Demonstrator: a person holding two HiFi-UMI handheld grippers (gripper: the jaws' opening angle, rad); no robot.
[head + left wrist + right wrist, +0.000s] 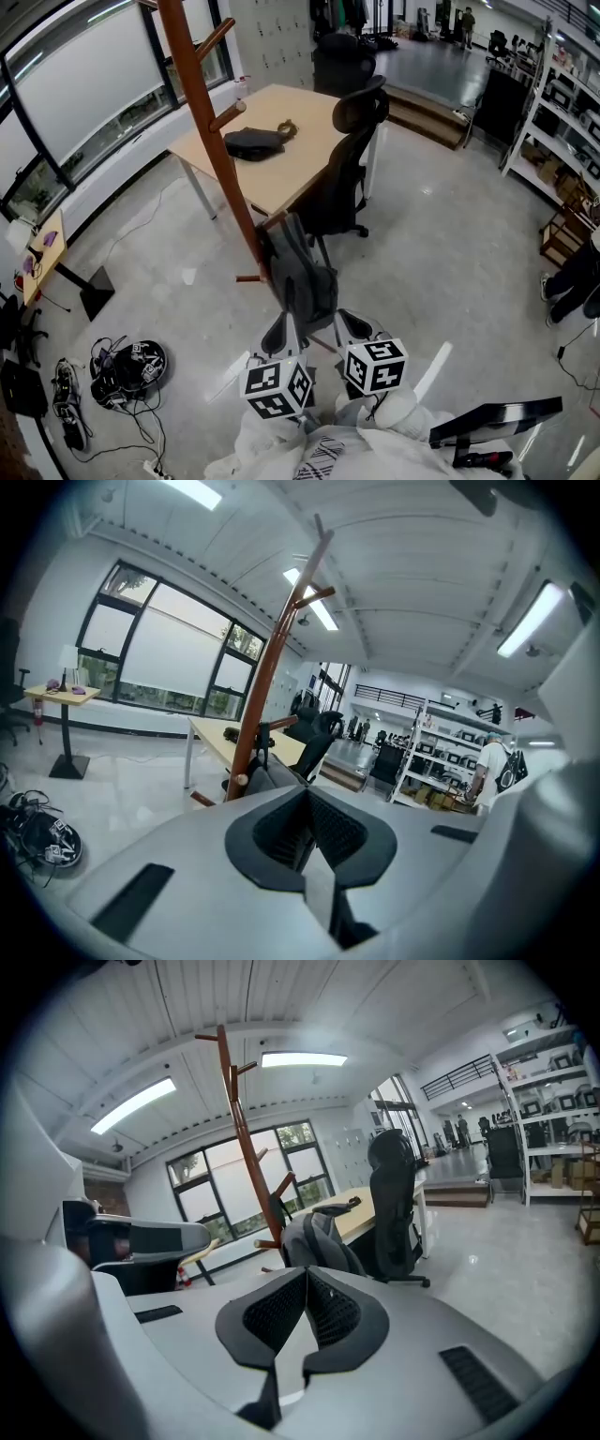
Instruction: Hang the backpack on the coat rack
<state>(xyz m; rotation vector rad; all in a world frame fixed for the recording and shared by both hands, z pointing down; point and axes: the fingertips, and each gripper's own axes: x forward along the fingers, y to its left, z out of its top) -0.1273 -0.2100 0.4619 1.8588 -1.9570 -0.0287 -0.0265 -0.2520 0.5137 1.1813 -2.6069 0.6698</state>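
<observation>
The tall brown wooden coat rack [211, 122] stands in front of me with pegs up its pole. A grey backpack [300, 274] hangs low on it, its top at a short lower peg, apart from both grippers. My left gripper [279, 332] and right gripper [352, 325] are side by side just below the backpack, both shut with nothing between the jaws. In the left gripper view the rack [272, 667] and the backpack [258, 778] rise beyond the shut gripper [305, 797]. The right gripper view shows the backpack [319, 1239] at the rack [246, 1138] past the shut gripper [307, 1275].
A wooden desk [291, 169] with a dark bag [253, 142] stands behind the rack, and a black office chair [349, 169] is right of it. A helmet and cables [127, 366] lie on the floor at left. Shelves [562, 112] and a person [574, 279] are at right.
</observation>
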